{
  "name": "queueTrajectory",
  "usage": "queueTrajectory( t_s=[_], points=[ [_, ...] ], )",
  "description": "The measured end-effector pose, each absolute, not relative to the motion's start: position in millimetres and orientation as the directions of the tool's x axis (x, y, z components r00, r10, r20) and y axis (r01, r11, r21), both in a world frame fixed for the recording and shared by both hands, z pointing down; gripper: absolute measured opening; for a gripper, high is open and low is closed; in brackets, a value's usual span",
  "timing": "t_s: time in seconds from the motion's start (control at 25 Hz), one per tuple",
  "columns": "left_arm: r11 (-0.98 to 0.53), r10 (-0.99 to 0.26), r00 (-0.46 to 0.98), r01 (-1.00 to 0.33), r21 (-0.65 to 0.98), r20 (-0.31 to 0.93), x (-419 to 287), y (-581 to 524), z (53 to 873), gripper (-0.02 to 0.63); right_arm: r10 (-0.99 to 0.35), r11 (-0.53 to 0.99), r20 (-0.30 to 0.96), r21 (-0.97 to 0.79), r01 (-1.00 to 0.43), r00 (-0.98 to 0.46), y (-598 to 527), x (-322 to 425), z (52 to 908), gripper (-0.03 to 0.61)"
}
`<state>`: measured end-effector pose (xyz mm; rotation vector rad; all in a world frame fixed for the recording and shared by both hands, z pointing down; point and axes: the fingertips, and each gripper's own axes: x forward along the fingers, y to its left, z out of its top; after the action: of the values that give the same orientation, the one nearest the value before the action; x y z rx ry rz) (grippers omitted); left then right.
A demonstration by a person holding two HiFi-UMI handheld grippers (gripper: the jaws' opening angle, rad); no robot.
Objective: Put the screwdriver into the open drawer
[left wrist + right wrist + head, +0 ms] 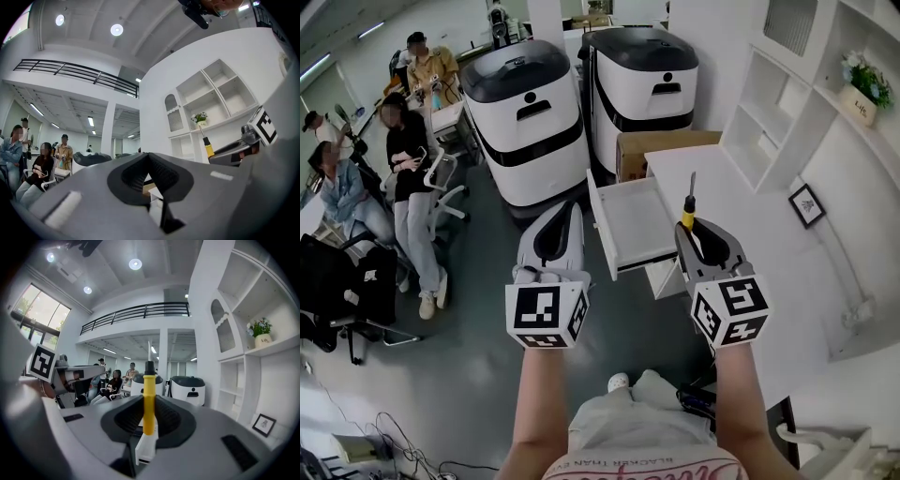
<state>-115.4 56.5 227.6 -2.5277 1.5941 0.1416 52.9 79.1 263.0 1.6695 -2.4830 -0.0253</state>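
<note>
A screwdriver point(687, 212) with a yellow handle and a thin metal shaft stands between the fingers of my right gripper point(691, 228), which is shut on the handle. The shaft points away from me, over the front right corner of the open white drawer point(628, 246). In the right gripper view the yellow handle point(148, 401) rises upright from the right gripper point(149, 414). My left gripper point(560, 225) hangs left of the drawer, shut, with nothing in it. Its fingertips point(149, 155) meet in the left gripper view, where the screwdriver point(207, 147) shows at the right.
The drawer belongs to a white desk point(741, 211) backed by a white shelf unit point(773, 117) with a plant pot point(862, 89). A cardboard box point(661, 150) and two white-and-black machines point(530, 117) stand behind. Several people point(408, 159) sit at the left.
</note>
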Motion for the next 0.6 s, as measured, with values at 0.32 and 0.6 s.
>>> queueTrajectory(
  t_s=[0.32, 0.6],
  points=[
    [-0.419, -0.895, 0.424, -0.905, -0.065, -0.137, -115, 18, 242, 0.009, -0.919, 0.383, 0.133, 0.089, -0.919, -0.371, 37, 56, 275, 0.077],
    [-0.396, -0.906, 0.401, -0.916, -0.065, -0.133, -112, -25, 246, 0.009, -0.912, 0.400, 0.142, 0.085, -0.913, -0.386, -9, 65, 282, 0.077]
  ],
)
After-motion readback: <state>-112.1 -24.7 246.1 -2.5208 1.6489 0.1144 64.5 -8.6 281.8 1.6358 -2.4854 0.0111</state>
